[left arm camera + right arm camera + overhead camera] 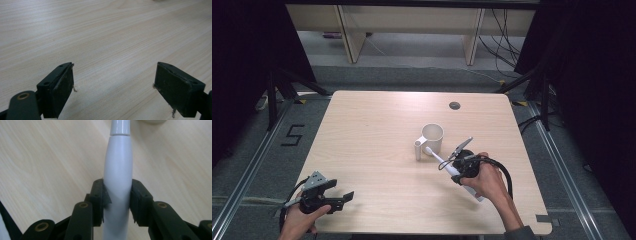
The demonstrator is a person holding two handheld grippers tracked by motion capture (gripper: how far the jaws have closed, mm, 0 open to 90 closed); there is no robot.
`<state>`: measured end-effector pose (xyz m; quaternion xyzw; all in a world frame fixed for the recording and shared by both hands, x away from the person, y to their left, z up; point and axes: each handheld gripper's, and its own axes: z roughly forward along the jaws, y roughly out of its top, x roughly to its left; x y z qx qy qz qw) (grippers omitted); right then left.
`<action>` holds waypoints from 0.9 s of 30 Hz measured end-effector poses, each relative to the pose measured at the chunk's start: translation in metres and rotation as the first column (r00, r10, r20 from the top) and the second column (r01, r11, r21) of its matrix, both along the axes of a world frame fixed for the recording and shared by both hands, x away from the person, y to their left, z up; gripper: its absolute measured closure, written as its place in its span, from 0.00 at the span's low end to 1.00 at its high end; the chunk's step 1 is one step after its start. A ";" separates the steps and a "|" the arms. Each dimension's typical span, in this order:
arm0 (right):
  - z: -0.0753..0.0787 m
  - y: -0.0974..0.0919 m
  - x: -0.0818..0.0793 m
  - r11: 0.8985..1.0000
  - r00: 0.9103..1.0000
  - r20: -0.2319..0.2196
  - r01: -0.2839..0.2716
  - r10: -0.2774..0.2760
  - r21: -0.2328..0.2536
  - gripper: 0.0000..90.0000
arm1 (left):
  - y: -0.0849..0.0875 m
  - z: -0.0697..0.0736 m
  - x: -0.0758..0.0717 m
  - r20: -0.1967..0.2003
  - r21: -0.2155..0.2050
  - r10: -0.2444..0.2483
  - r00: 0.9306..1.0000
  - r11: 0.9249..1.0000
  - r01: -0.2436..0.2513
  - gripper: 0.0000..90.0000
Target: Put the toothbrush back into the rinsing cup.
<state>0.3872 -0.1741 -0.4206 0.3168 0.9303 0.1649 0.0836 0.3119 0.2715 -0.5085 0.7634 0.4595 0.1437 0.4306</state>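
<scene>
The right gripper (457,167) grasps a white electric toothbrush (118,170), its pads pressed on both sides of the handle. In the high view the brush (438,159) slants up and left, its head just beside the near side of a white mug (432,137) on the wooden table (377,130). The left gripper (343,199) sits at the near left edge, jaws wide apart around nothing.

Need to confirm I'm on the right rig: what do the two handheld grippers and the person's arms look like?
Both the left gripper and the right gripper are black, each with a black cable looping off it and a grey three-cornered plate on top. The fingers are flat black blocks with worn pads. A dark grey sleeve covers the right arm.
</scene>
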 end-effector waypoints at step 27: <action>0.039 -0.020 0.026 0.882 0.907 0.336 0.075 -0.254 0.465 0.75 | 0.002 0.000 0.000 -0.009 0.032 -0.020 1.000 0.999 0.020 0.17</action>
